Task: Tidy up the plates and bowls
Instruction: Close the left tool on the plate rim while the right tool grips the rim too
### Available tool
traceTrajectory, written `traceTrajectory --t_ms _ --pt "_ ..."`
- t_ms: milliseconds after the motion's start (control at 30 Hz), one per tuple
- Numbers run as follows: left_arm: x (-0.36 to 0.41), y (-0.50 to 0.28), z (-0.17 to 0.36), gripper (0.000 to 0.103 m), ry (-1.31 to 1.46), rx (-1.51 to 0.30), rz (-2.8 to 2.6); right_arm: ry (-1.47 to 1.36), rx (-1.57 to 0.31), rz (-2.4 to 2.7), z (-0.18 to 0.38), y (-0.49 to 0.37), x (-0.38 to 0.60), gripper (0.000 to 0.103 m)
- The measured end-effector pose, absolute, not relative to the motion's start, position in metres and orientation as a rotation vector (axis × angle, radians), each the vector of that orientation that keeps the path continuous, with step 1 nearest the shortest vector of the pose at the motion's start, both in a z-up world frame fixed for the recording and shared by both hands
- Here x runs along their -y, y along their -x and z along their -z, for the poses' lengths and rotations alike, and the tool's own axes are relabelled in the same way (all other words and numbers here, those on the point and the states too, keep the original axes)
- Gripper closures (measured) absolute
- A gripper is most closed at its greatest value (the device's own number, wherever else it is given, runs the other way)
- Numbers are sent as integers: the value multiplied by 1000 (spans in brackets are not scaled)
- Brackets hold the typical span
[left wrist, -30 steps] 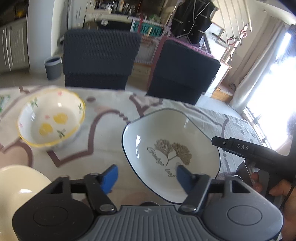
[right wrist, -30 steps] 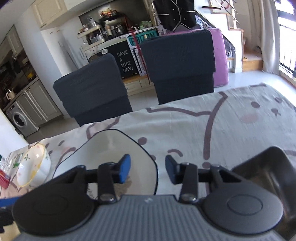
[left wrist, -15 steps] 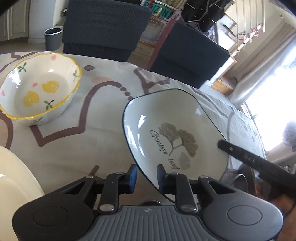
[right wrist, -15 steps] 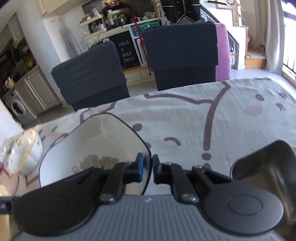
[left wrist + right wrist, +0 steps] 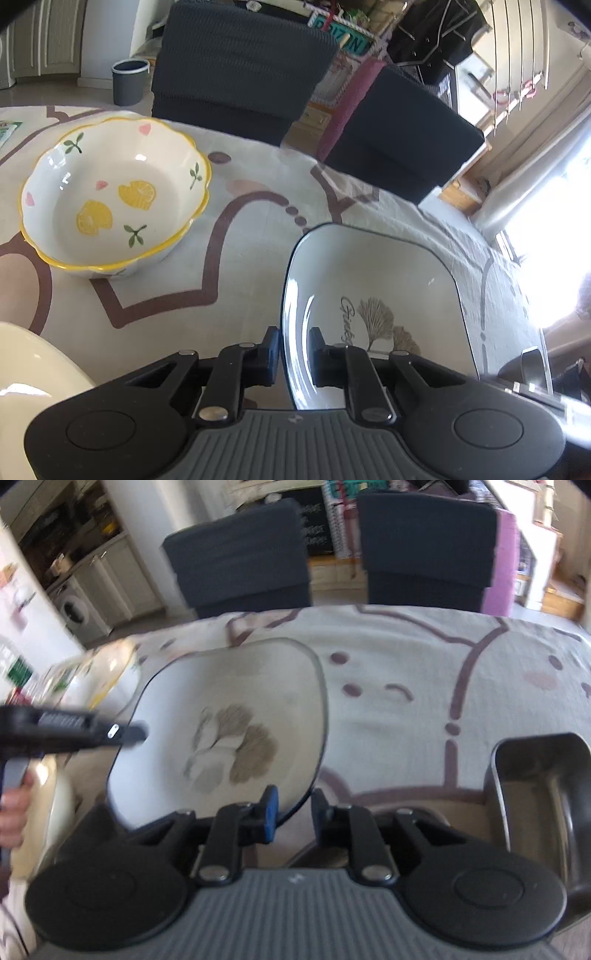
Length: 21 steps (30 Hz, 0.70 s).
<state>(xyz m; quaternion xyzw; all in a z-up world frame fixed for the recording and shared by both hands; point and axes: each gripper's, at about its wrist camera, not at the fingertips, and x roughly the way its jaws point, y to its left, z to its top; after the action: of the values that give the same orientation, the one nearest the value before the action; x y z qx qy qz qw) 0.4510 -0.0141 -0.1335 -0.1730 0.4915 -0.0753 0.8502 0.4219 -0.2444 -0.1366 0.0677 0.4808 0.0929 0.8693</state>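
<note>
Ginkgo-print plate (image 5: pixel 373 295), squarish with a dark rim, sits between the two grippers above the patterned tablecloth (image 5: pixel 229 258). Left gripper (image 5: pixel 294 350): jaws drawn in narrow with the plate's near-left rim passing between them, one finger on the underside and one on the upper face; grip on the rim appears made, pads against the ceramic. Right gripper (image 5: pixel 293 806): jaws narrowly parted, the plate's (image 5: pixel 236 731) near-right rim running into the gap beside the blue pad (image 5: pixel 271 810); frame is motion-blurred, so contact of the second finger with the rim cannot be told. In the right wrist view the left gripper's body crosses the plate's far-left edge, with the person's hand (image 5: pixel 13 812) behind it. Lemon-pattern bowl (image 5: pixel 114 195) with scalloped yellow rim stands upright on the cloth, well left of the plate and apart from it. Cream dish (image 5: pixel 33 369) partly visible at the lower left of the left wrist view. Metal tray (image 5: pixel 543 790) rests on the cloth just right of the right gripper. Two dark chairs (image 5: pixel 243 62) stand at the table's far side.
</note>
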Motion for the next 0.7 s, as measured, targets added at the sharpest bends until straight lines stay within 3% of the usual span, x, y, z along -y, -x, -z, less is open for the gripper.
traceTrajectory --t_ms 200,400,700 --pt "18 -453 140 85 348 -1090 179 -317 -938 -125 144 -447 262 77" --pt "13 -453 145 92 397 -1079 154 -338 -922 -126 149 -461 260 77" --pt "13 -457 147 92 404 -1027 158 -388 -940 -112 171 -472 256 88"
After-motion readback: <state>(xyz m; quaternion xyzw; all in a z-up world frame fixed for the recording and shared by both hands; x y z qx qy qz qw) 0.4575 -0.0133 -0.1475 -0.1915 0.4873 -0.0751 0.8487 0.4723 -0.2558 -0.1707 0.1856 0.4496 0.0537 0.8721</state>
